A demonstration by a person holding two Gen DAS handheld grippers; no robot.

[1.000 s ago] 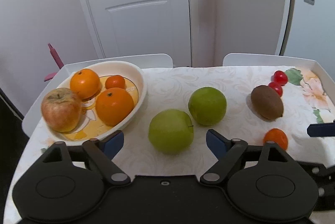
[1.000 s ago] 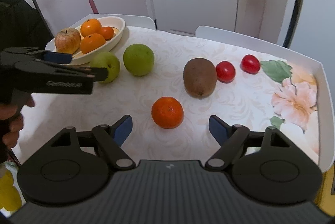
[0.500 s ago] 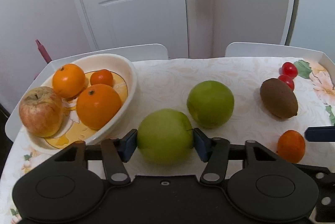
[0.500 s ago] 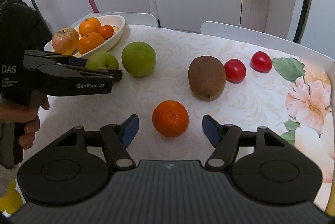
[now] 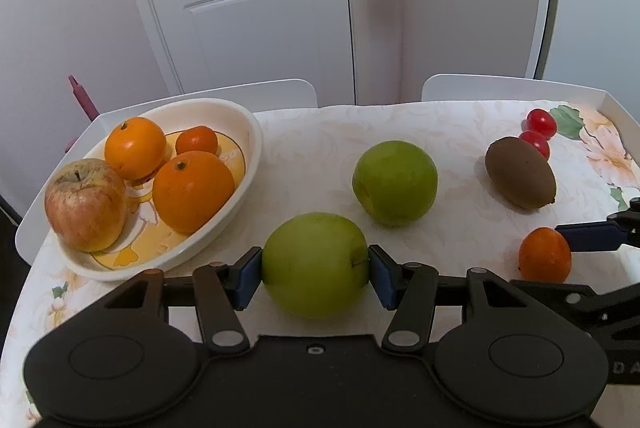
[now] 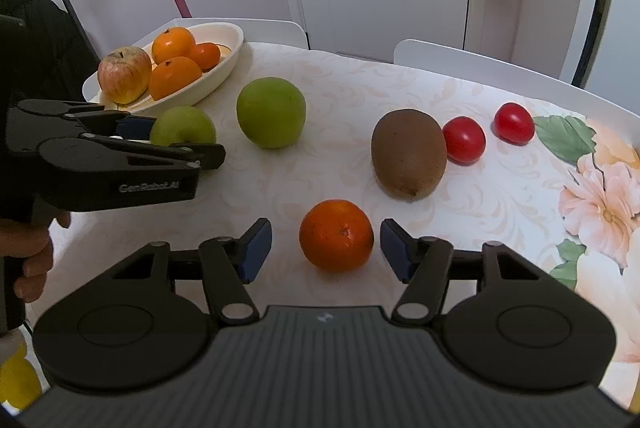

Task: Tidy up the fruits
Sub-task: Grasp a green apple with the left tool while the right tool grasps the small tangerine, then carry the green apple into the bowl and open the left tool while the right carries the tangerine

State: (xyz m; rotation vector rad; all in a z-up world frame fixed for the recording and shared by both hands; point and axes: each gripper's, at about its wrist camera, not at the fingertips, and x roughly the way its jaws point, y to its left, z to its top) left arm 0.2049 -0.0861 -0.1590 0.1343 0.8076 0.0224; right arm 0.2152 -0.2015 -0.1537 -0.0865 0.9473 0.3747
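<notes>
Left hand-held gripper point(image 5: 315, 270) clamps the green apple point(image 5: 315, 264); bowl point(image 5: 224, 228) sits at ten o'clock. Right hand-held gripper point(image 6: 326, 248) closing, mandarin point(image 6: 337, 235) between, untouched.

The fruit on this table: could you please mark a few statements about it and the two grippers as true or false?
1. The left gripper is shut on a green apple. True.
2. The white bowl holds the kiwi. False: the kiwi lies on the tablecloth.
3. The right gripper grips the mandarin. False: its closing jaws have not yet met it.
4. Two cherry tomatoes lie beside the kiwi. True.
</notes>
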